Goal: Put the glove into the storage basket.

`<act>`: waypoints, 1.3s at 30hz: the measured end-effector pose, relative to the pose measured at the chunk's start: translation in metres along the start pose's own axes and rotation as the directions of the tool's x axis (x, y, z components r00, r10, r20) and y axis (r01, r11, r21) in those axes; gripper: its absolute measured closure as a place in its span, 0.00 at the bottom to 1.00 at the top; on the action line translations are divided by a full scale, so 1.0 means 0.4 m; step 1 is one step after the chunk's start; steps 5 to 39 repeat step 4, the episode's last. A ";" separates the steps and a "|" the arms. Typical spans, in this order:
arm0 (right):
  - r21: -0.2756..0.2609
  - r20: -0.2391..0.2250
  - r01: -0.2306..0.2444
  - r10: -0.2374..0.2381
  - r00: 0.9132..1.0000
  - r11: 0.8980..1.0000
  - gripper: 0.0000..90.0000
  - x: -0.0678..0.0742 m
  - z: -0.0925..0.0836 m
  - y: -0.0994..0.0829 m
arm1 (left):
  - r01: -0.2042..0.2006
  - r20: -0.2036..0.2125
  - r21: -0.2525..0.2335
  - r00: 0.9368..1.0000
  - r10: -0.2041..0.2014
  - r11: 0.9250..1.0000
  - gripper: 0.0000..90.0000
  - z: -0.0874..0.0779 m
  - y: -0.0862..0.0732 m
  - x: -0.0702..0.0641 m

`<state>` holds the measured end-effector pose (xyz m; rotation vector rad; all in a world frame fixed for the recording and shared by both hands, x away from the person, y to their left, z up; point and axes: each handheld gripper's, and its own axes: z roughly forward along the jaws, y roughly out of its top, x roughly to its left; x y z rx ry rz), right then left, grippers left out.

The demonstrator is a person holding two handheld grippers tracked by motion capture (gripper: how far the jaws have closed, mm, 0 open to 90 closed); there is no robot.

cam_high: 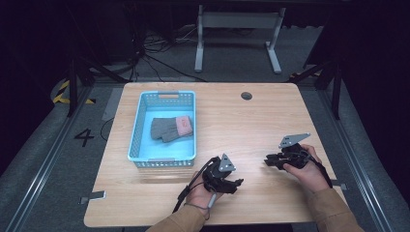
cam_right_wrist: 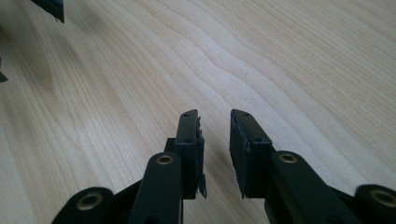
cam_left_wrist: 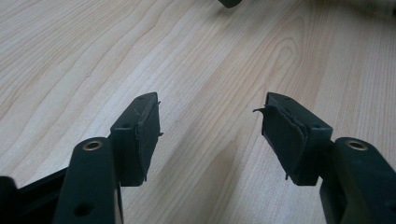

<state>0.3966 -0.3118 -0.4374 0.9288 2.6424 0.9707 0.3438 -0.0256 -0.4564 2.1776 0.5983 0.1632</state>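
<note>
A person's hands rest on the near part of the wooden table (cam_high: 251,125), each holding a black gripper. My left gripper (cam_high: 237,182) points right and lies low over the wood; in its own view (cam_left_wrist: 210,112) the jaws stand wide apart with bare wood between them. My right gripper (cam_high: 267,159) points left toward it; its jaws (cam_right_wrist: 215,116) stand a narrow gap apart with nothing between them. A blue plastic basket (cam_high: 138,125) sits at the table's left, holding grey gloves (cam_high: 164,129) with a pink cuff (cam_high: 184,124).
A round cable hole (cam_high: 246,95) lies near the table's far edge. Beyond the table stands a white desk frame (cam_high: 237,19) with cables on the floor. The bare wood between basket and right edge is free room. A jaw tip of the other gripper (cam_right_wrist: 49,7) shows at top left.
</note>
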 end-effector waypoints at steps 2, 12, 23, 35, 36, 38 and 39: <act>-0.016 0.018 0.017 -0.016 1.000 1.000 0.80 0.002 0.001 0.003 | -0.009 0.002 0.011 1.000 0.009 1.000 0.42 -0.002 0.001 -0.002; -0.032 0.022 0.023 -0.023 1.000 0.999 0.79 0.001 0.001 0.006 | -0.016 -0.001 0.016 1.000 0.016 1.000 0.41 -0.002 0.000 -0.003; -0.032 0.022 0.023 -0.023 1.000 0.999 0.79 0.001 0.001 0.006 | -0.016 -0.001 0.016 1.000 0.016 1.000 0.41 -0.002 0.000 -0.003; -0.032 0.022 0.023 -0.023 1.000 0.999 0.79 0.001 0.001 0.006 | -0.016 -0.001 0.016 1.000 0.016 1.000 0.41 -0.002 0.000 -0.003; -0.032 0.022 0.023 -0.023 1.000 0.999 0.79 0.001 0.001 0.006 | -0.016 -0.001 0.016 1.000 0.016 1.000 0.41 -0.002 0.000 -0.003; -0.032 0.022 0.023 -0.023 1.000 0.999 0.79 0.001 0.001 0.006 | -0.016 -0.001 0.016 1.000 0.016 1.000 0.41 -0.002 0.000 -0.003; -0.032 0.022 0.023 -0.023 1.000 0.999 0.79 0.001 0.001 0.006 | -0.016 -0.001 0.016 1.000 0.016 1.000 0.41 -0.002 0.000 -0.003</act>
